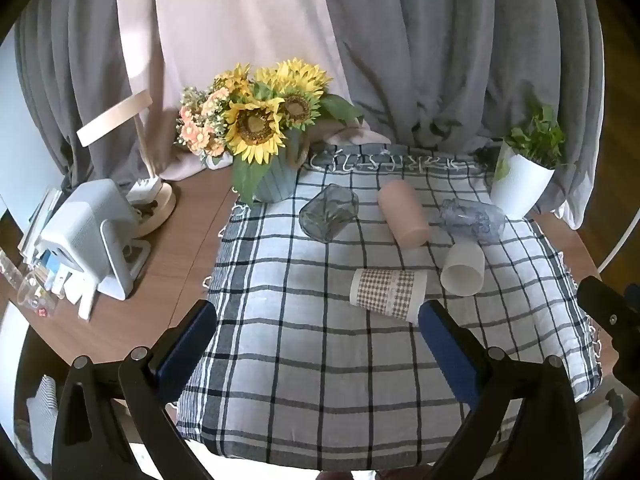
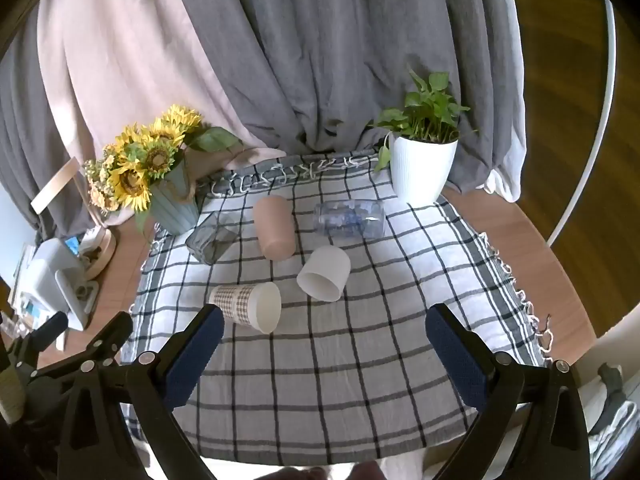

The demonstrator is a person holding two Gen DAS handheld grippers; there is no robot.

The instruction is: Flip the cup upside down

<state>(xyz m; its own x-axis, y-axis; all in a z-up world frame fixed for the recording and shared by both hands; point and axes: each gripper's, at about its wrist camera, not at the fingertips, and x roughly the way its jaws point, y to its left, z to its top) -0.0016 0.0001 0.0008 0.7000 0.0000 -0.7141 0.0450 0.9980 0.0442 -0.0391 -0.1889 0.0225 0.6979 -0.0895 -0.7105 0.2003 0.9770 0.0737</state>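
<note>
Several cups lie on their sides on a checked cloth (image 1: 304,360) (image 2: 320,380): a checked paper cup (image 1: 386,291) (image 2: 246,306), a white cup (image 1: 463,269) (image 2: 325,273), a pink cup (image 1: 403,213) (image 2: 273,226), a dark glass (image 1: 329,212) (image 2: 212,238) and a clear blue-patterned glass (image 1: 474,220) (image 2: 350,218). My left gripper (image 1: 318,320) is open and empty above the cloth's near part, the paper cup just beyond its right finger. My right gripper (image 2: 323,326) is open and empty, short of the paper and white cups.
A sunflower vase (image 1: 264,148) (image 2: 160,184) stands at the cloth's back left, a white potted plant (image 1: 524,172) (image 2: 422,160) at the back right. A lamp base (image 1: 154,204) and a white device (image 1: 92,236) sit on the wooden table on the left. Curtains hang behind.
</note>
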